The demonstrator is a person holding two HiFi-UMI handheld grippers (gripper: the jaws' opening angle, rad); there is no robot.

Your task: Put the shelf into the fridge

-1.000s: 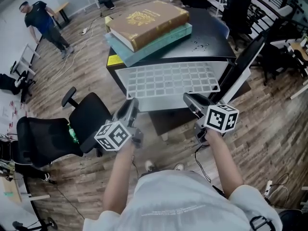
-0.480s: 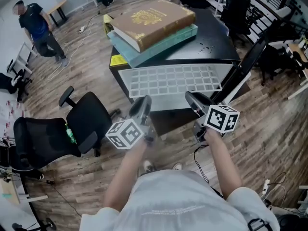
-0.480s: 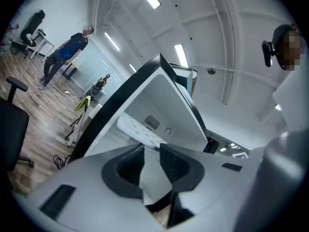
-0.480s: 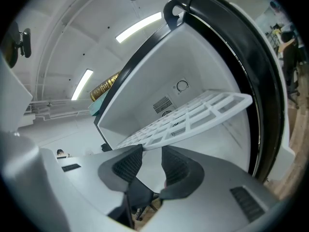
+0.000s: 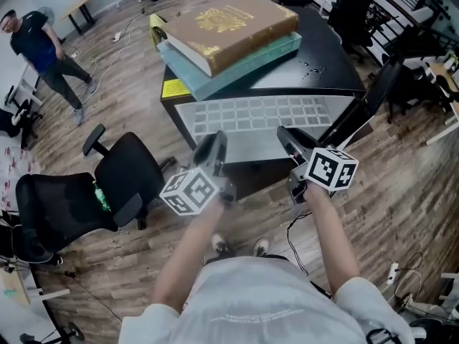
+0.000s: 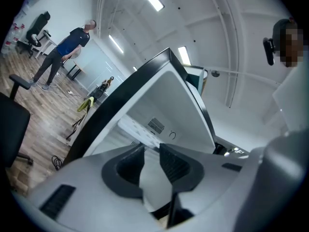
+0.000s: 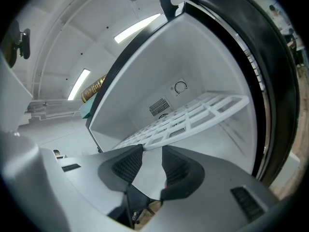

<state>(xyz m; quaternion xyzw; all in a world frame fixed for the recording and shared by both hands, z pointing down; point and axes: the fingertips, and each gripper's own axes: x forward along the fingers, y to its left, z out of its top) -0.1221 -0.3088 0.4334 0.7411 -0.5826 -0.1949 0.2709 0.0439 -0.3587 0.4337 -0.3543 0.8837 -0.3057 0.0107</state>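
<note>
The white grid shelf lies level in the open black fridge, and its solid front strip sticks out toward me. My left gripper is at the left part of that front edge. Its jaws have just been closing, and a gap still shows between them. My right gripper is at the right part of the edge. Its jaws have just been opening, and they stand apart. The shelf runs away from them into the white interior. I see neither pair of pads pressing on the shelf.
Two large books lie stacked on the fridge top. The fridge door stands open at the right. A black office chair is on the wood floor to the left. A person walks at the far left.
My left gripper has moved right, from beside the shelf's left corner to its front edge. The right gripper has barely shifted. The person in the background has walked on.
</note>
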